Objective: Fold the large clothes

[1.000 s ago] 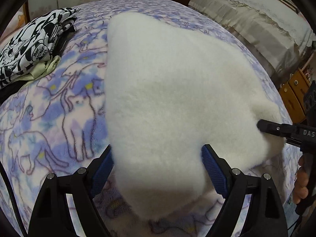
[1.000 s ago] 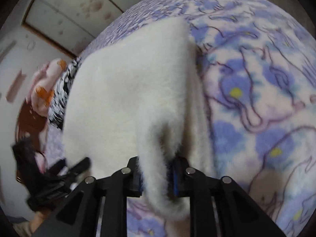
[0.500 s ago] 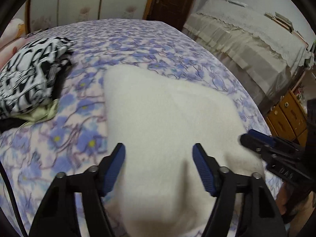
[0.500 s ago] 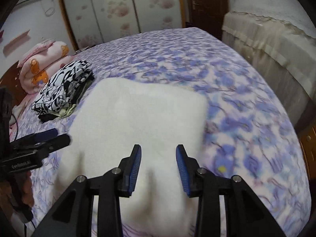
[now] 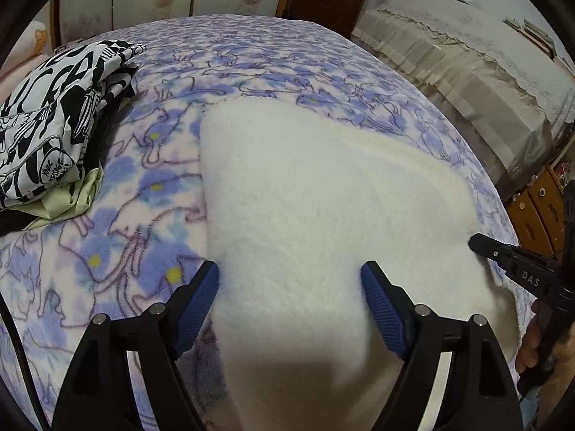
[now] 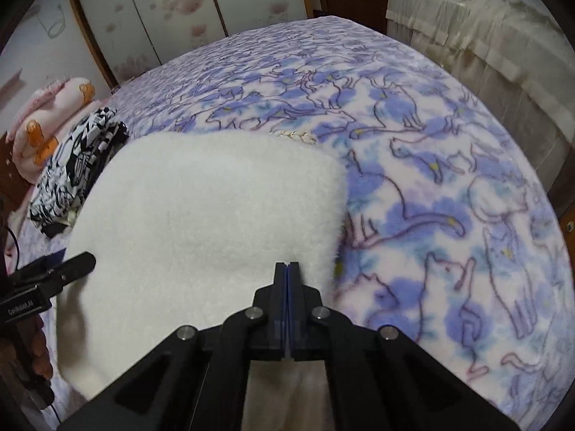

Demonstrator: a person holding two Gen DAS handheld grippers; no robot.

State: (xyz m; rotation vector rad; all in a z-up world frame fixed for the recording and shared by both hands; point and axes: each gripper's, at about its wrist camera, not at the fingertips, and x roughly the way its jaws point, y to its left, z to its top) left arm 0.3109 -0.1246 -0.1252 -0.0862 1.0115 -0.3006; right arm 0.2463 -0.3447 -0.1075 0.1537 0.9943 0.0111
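Note:
A white fluffy garment (image 5: 323, 215) lies folded on the purple cat-print bedspread (image 5: 143, 215); it also shows in the right wrist view (image 6: 215, 215). My left gripper (image 5: 289, 287) is open and empty above the garment's near left part. My right gripper (image 6: 286, 269) has its jaws together over the garment's near right edge; nothing shows between them. The right gripper also shows at the right edge of the left wrist view (image 5: 478, 242). The left gripper also shows at the left edge of the right wrist view (image 6: 84, 260).
A folded black-and-white patterned garment (image 5: 54, 125) lies on a small pile at the left of the bed. Pink bedding (image 6: 46, 118) sits at the far left. A cloth-covered piece of furniture (image 5: 467, 82) stands to the right, with wooden drawers (image 5: 539, 212) beside it.
The right gripper let go of the garment's fold, opened, then closed empty. Both grippers rose away from the garment and have come down closer again. The garment lies flat.

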